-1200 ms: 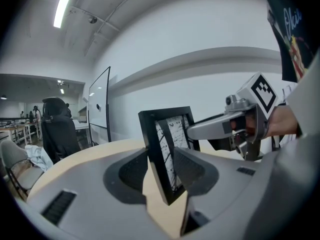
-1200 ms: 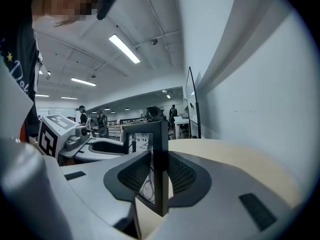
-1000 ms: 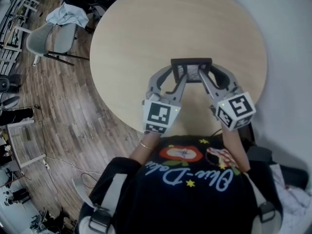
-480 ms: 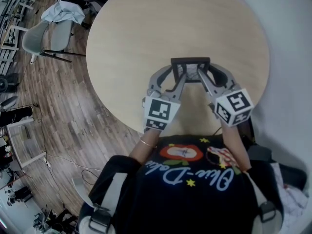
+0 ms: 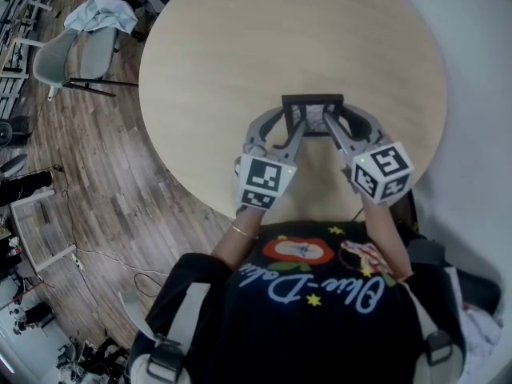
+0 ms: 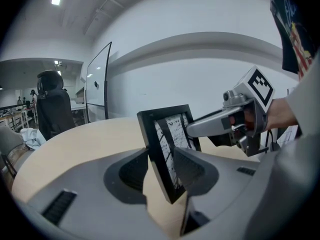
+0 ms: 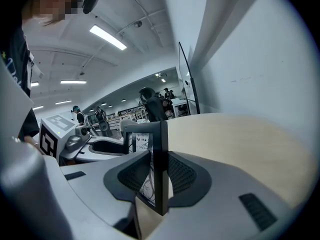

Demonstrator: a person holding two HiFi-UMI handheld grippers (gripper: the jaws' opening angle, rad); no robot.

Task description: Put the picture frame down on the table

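Off the left edge of the round table, a grey chair stands on the wooden floor, well clear of the work. The left gripper reaches in from the near edge. Its jaws are pressed onto the left side bar of the picture frame, one pad on the front and one on the back. The frame is over the near part of the table, close to the person's edge and slightly right of its middle. It stands upright on its long axis and leans a little, with its top bar running roughly parallel to the near edge. The printed face looks back toward the person. The left gripper view shows tabletop beyond the lower corner, but I cannot tell whether the bottom bar touches the wood or hangs just above it. The right gripper mirrors the left, its jaws pinching the right side bar edge-on. Both grippers sit equally near the frame and share the load. The move ahead appears to depend on the frame's height over the surface and its lean. Lowering both sides evenly should seat the bottom bar flat. If one jaw pair lets go first, the frame would likely twist or tip over.
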